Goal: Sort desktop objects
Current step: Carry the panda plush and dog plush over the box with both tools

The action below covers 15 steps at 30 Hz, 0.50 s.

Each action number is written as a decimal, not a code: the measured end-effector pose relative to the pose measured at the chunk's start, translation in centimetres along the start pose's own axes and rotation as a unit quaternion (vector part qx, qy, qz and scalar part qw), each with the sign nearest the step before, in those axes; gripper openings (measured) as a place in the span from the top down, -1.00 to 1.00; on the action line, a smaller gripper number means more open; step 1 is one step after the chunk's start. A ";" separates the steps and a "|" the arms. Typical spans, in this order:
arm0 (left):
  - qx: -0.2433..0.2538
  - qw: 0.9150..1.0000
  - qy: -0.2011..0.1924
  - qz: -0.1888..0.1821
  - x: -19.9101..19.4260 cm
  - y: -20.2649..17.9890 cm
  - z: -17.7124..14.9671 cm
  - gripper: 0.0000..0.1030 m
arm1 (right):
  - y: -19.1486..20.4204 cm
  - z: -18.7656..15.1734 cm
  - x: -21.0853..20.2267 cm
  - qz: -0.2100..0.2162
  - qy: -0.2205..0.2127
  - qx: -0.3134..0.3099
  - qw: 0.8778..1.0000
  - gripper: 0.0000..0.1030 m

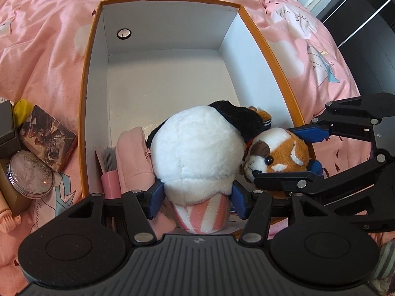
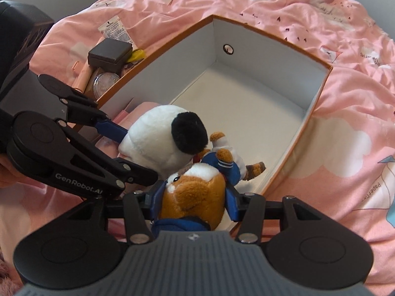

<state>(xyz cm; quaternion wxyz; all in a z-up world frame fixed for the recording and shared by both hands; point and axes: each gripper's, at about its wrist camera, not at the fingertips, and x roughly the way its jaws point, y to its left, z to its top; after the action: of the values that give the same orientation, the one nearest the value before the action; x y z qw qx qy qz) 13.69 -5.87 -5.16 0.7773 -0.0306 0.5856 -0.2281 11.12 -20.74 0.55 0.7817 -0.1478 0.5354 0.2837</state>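
Note:
A white plush with a black patch and a pink-striped cup base (image 1: 197,148) (image 2: 153,138) sits low in the near end of the orange-rimmed white box (image 1: 85,98) (image 2: 271,56). My left gripper (image 1: 197,197) (image 2: 140,153) is shut on it, blue pads on either side just above the cup. A red panda plush in blue clothes (image 1: 279,148) (image 2: 195,190) lies against it on the right, over the box's near right corner. My right gripper (image 1: 272,151) (image 2: 195,197) is shut on its head. Both grippers point steeply down.
A pink pouch (image 1: 133,160) and a pink holder with grey cards (image 1: 109,170) stand in the box's near left corner. Outside the left wall lie a black box (image 2: 109,54), glitter jar (image 1: 30,175), illustrated card box (image 1: 49,138) and a tube (image 2: 116,30) on the pink bedspread (image 2: 333,135).

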 end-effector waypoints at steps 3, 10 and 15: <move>-0.007 1.000 -0.001 -0.017 -0.1 0.7 0.0 -0.31 | -0.3 0.1 0.3 0.005 0.003 0.009 1.000 -0.02; -0.016 0.999 -0.005 -0.039 -0.4 1.7 -0.2 -0.32 | -0.3 0.4 0.2 0.014 -0.014 0.020 1.000 -0.04; -0.038 0.998 -0.005 -0.047 0.1 2.0 0.1 -0.31 | -1.2 0.4 0.7 0.031 -0.018 0.056 0.998 -0.05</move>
<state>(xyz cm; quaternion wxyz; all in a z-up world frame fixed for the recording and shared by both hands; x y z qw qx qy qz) 14.42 -4.11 -5.82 0.7668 -0.0881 0.5881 -0.2417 12.39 -21.26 -0.06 0.7891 -0.0823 0.5407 0.2796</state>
